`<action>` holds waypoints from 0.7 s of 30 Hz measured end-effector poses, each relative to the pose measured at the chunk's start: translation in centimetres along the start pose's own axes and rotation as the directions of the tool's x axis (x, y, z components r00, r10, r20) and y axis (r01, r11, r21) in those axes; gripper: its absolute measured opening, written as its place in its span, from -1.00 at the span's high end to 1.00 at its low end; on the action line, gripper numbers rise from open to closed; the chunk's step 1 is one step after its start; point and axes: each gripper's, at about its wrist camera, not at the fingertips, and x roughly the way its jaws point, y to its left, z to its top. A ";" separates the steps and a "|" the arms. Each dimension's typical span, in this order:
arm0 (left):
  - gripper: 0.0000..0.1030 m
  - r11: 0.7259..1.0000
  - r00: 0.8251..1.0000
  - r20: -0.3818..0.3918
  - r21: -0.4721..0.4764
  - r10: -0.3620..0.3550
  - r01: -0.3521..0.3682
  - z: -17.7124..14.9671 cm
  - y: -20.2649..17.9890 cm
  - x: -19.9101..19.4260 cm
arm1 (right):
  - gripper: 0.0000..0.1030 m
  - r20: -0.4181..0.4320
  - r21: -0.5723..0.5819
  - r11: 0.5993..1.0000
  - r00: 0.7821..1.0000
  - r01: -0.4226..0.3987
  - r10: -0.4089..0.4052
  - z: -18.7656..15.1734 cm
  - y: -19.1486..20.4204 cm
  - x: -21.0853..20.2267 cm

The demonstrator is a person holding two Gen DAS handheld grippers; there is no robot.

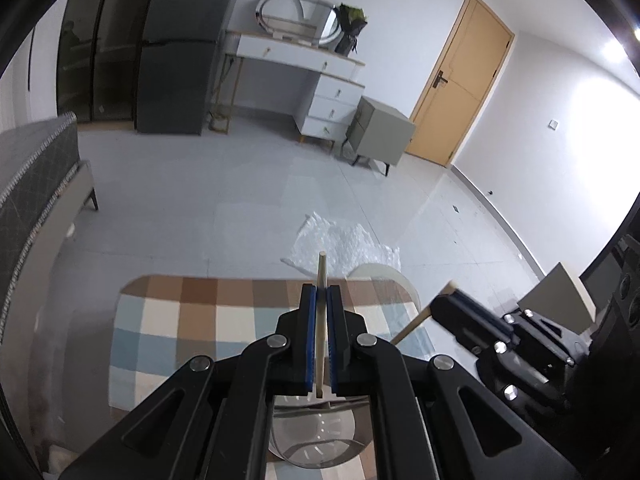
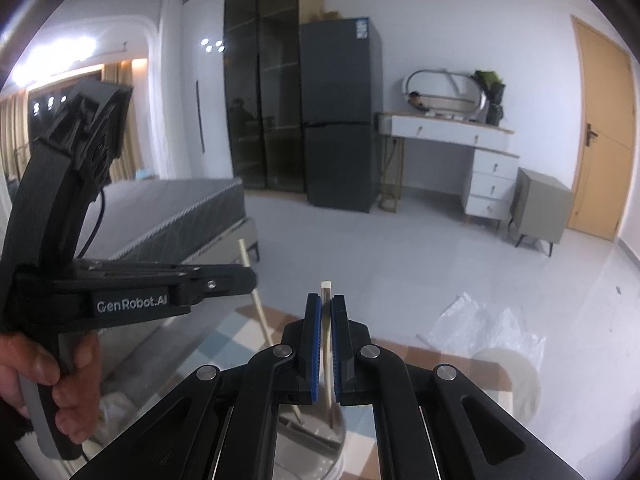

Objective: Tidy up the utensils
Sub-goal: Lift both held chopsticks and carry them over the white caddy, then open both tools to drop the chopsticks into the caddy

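Grey tiled floor (image 1: 200, 184) fills most of both views, with a dark quilted bed (image 2: 176, 208) on one side and a tall black fridge (image 2: 340, 120) against the far wall beside a white dressing table (image 1: 316, 72) and a tan door (image 1: 460, 80). Nearer lies a checked rug (image 1: 192, 320) in brown, cream and pale blue, and a crumpled sheet of clear plastic (image 1: 344, 244) sits on the tiles just beyond it. A glass tabletop appears to lie between the cameras and the rug, though its edge is hard to make out.

Below the black linkages stands a round metal utensil holder (image 1: 316, 436), its slotted bottom visible from the left wrist view. The left gripper (image 1: 320, 300) is clamped tight on a pale wooden chopstick (image 1: 321, 272), which runs upright between the blue pads with its lower end over the holder's mouth. The right gripper (image 2: 327, 308) is likewise closed on a second chopstick (image 2: 326, 286), whose lower end reaches down inside the holder's rim in the right wrist view.

In that view a hand (image 2: 44, 380) grips the left tool's handle, and the first chopstick slants down toward the holder.
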 end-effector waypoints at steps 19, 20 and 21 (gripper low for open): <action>-0.12 0.984 0.987 -0.005 -0.077 0.163 -0.163 -1.3 1.1 -6.7 | -0.13 0.051 0.163 0.986 0.998 -0.038 0.030 -3.1 -1.1 -7.3; -0.16 0.982 0.984 0.005 -0.069 0.176 -0.175 -1.5 1.0 -7.0 | -0.17 0.063 0.166 0.986 0.998 -0.035 0.025 -3.1 -0.9 -8.1; -0.24 0.980 0.981 0.021 -0.059 0.193 -0.192 -1.7 0.5 -7.7 | -0.22 0.076 0.164 0.986 0.997 -0.031 0.019 -3.1 -0.6 -9.0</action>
